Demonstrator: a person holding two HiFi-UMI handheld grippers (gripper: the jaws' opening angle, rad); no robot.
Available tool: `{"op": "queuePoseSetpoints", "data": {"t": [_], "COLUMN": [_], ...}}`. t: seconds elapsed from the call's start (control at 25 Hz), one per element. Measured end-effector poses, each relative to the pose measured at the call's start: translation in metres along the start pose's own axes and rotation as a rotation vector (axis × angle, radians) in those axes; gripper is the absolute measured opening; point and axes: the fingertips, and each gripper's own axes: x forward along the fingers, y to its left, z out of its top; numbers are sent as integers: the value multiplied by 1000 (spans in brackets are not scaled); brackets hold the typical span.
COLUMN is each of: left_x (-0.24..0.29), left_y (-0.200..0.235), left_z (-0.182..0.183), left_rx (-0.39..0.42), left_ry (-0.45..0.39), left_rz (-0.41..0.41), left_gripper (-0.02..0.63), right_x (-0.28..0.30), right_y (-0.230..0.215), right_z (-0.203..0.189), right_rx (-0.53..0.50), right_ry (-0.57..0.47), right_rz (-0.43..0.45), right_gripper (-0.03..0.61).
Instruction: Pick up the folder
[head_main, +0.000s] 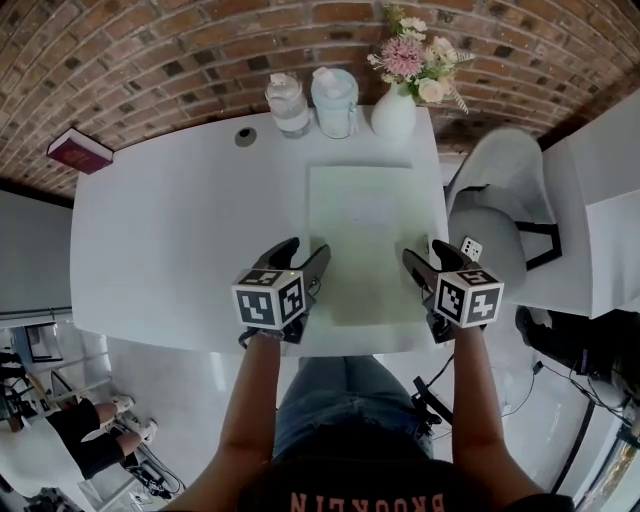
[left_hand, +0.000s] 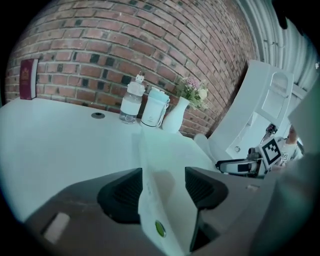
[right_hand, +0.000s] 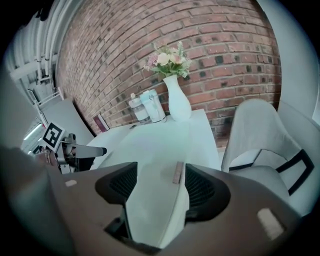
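Note:
A pale green folder (head_main: 368, 240) lies flat on the white table (head_main: 180, 240), its near edge at the table's front edge. My left gripper (head_main: 307, 250) is at the folder's near left corner and my right gripper (head_main: 425, 252) at its near right corner. In the left gripper view the folder (left_hand: 165, 165) runs between the left gripper's (left_hand: 162, 187) spread jaws, with gaps to the pads. In the right gripper view the folder (right_hand: 150, 150) likewise passes between the right gripper's (right_hand: 156, 185) wide jaws. Both grippers are open, and neither clamps the folder.
At the table's far edge stand a clear bottle (head_main: 287, 103), a pale lidded jug (head_main: 335, 100) and a white vase of flowers (head_main: 395, 110). A red book (head_main: 80, 150) sits at the far left corner. A white chair (head_main: 500, 210) stands close on the right.

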Motion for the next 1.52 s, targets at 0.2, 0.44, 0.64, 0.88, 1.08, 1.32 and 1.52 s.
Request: {"op": "queuePoseSetpoints", "data": {"t": [0.2, 0.44, 0.64, 0.88, 1.08, 1.32, 1.52], "left_x": [9, 16, 22, 21, 18, 7, -5], "left_y": [5, 12, 11, 7, 5, 5, -1], "left_z": [-14, -29, -31, -30, -27, -18, -5], "left_rx": [-46, -117, -228, -253, -255, -275, -252], "left_ry": [27, 68, 114, 103, 102, 74, 47], "left_rz": [-31, -51, -121, -142, -125, -129, -135], "left_gripper": [276, 275, 258, 230, 224, 222, 222], "right_x": [7, 17, 21, 20, 16, 7, -4], "right_y": [-9, -12, -12, -11, -9, 2, 10], "right_z": [-13, -25, -29, -29, -29, -17, -4], "right_rx": [13, 88, 159, 159, 185, 183, 158], "right_ry": [30, 100, 161, 151, 135, 95, 61], "right_rz": [3, 57, 92, 84, 67, 45, 28], "right_gripper": [302, 298, 281, 268, 260, 256, 255]}}
